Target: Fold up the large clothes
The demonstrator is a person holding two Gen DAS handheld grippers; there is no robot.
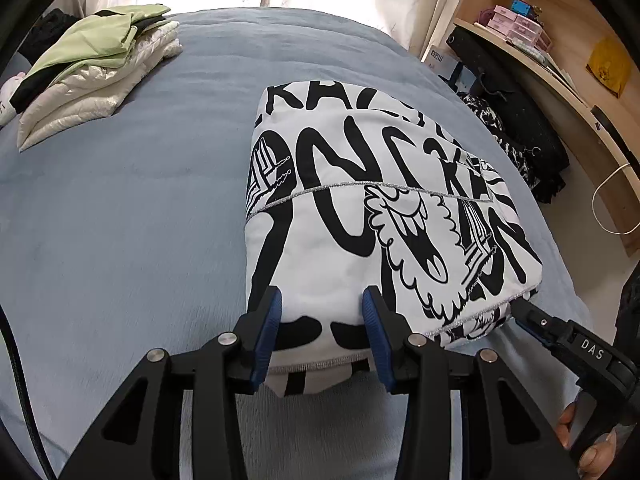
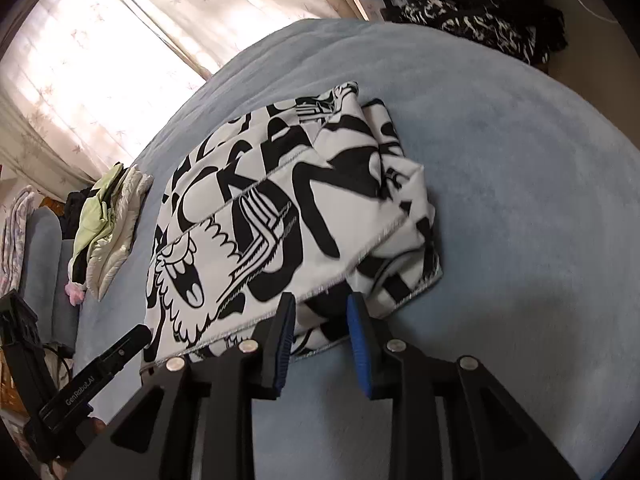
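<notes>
Broadly, the bed (image 1: 120, 208) fills both views, its grey-blue cover carrying everything. Across the middle and right of the left view lies the jacket (image 1: 360, 200), white with black lettering, already folded into a thick rectangle; I judge the fold nearly done and only squaring up left.

At upper left of that view sits the stack (image 1: 92, 68), green and cream pieces, well apart from the jacket, probably parked there as finished work.

My left gripper (image 1: 322, 320) is at the jacket's near edge, fingers (image 1: 272, 332) spread with the hem between them, not pinching it. My right gripper (image 2: 320, 332) is at the near right corner, fingers (image 2: 360, 344) likewise spread, straddling loose layers. I take it both are placed to tidy or press the bundle's edge.

Only the right view shows the bunched, uneven layers at the jacket's right side (image 2: 404, 208); the left view alone shows the shelf (image 1: 560, 40) at upper right, and the clean left fold line.
</notes>
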